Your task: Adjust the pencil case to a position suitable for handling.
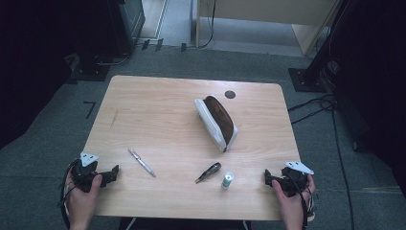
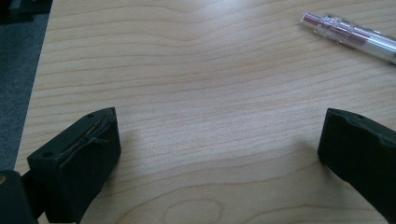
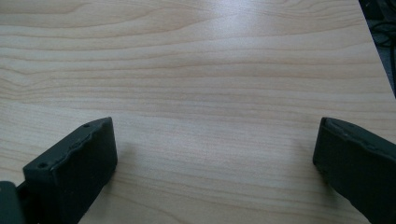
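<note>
While both hands rest at the table's (image 1: pixel 143 96) near edge, the left gripper (image 2: pixel 219 140) and right gripper (image 3: pixel 215 144) gape wide, empty; a pen (image 1: pixel 141 162) lies near the left.

Bare wood is lying open across the whole left half of the surface (image 1: pixel 143 110), from the 9 o'clock edge up to 12 o'clock. At centre, toward 1 o'clock, an open pencil case (image 1: pixel 216 122) is blocking the middle, lying slantwise. Near 6 o'clock a clear pen (image 1: pixel 141 162), a dark pen (image 1: pixel 208 172) and a small upright bottle (image 1: pixel 227 179) are sitting apart, leaving gaps between them. Ahead of the right gripper (image 3: pixel 215 154), the wood is lying clear; ahead of the left gripper (image 2: pixel 219 149), the clear pen is lying off to 2 o'clock.
</note>
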Available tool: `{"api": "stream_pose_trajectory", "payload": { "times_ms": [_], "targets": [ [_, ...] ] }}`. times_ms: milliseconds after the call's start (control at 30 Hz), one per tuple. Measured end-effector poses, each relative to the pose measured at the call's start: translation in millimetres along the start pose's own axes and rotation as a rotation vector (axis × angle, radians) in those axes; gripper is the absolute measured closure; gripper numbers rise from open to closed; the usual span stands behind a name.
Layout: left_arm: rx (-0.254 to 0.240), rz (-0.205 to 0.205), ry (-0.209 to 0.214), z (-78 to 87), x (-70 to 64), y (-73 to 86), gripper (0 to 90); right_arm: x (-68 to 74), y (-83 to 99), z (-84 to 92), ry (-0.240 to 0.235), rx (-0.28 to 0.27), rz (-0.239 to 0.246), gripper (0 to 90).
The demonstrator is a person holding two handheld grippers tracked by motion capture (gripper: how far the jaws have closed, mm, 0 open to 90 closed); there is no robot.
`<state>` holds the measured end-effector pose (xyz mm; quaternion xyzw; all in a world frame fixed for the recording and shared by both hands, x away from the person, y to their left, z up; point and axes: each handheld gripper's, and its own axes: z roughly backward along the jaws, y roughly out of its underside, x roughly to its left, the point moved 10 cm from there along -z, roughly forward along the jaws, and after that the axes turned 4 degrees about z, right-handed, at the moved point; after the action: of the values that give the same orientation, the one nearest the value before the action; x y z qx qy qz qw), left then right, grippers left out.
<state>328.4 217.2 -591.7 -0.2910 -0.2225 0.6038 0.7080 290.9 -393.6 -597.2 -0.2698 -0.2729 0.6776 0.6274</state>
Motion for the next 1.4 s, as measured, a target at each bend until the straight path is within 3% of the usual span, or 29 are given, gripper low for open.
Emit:
{"api": "stream_pose_trajectory", "payload": {
  "times_ms": [100,200,333,633,800,967,1067,1167,1400],
  "targets": [
    [0.0,0.0,0.0,0.0,0.0,0.0,0.0,0.0,-0.3,0.0,-0.004,0.0,0.006,0.7],
    [0.0,0.0,0.0,0.0,0.0,0.0,0.0,1.1,-2.7,4.6,-0.013,-0.026,0.01,18.8],
    [0.0,-0.001,0.0,0.0,0.1,-0.1,0.0,3.0,-2.5,7.0,-0.031,-0.014,0.013,18.4],
    [0.0,0.001,0.0,0.0,0.0,0.0,0.0,10.0,-26.5,28.2,-0.084,-0.099,0.014,25.4],
    [-0.004,0.003,-0.001,-1.1,0.7,-1.2,0.0,25.5,-50.0,36.0,-0.112,-0.144,0.062,27.3],
    [-0.002,-0.006,0.005,-0.9,1.4,-1.0,0.0,37.7,-67.4,41.0,-0.139,-0.166,0.079,28.7],
    [0.0,-0.02,0.019,0.0,2.8,-0.2,0.0,48.5,-82.8,43.7,-0.175,-0.187,0.085,30.2],
    [0.001,-0.022,0.021,0.0,3.0,-0.2,0.0,60.2,-91.4,43.0,-0.266,-0.174,0.047,34.4],
    [0.001,-0.022,0.02,0.0,3.0,-0.2,0.0,83.8,-113.3,40.7,-0.334,-0.171,0.065,38.6]
  ]
}}
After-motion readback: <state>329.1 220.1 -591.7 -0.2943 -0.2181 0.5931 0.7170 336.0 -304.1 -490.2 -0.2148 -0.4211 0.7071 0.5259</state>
